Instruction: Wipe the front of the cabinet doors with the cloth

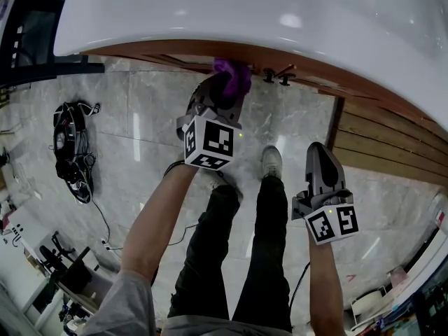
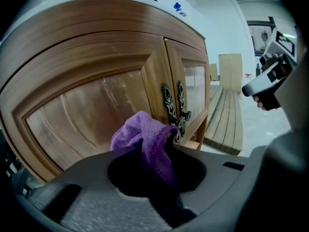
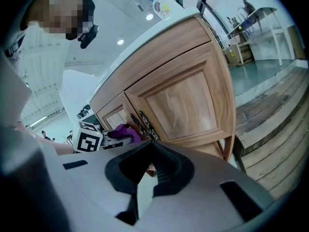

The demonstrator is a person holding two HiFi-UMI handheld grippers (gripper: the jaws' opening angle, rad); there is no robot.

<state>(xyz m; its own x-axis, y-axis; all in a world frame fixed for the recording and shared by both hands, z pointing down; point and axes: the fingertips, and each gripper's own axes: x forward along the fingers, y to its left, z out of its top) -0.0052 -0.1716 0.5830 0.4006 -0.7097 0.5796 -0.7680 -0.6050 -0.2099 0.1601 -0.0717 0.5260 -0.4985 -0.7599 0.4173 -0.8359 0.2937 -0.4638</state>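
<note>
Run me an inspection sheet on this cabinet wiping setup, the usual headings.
Surface: wooden cabinet doors under a white countertop.
Job's things: purple cloth in front of a door panel, beside the ornate handles; contact unclear.
Clutter: white bottle on the countertop.
Grippers: left gripper shut on the purple cloth; right gripper jaws together, empty, away from the doors.
Cables: black cable trailing across the floor from black gear.
Surroundings: tiled floor; slatted wooden platform beside the cabinet.

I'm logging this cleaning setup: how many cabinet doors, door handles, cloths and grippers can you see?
Cabinet doors: 2
Door handles: 2
Purple cloth: 1
Grippers: 2, left gripper, right gripper
Total: 7
</note>
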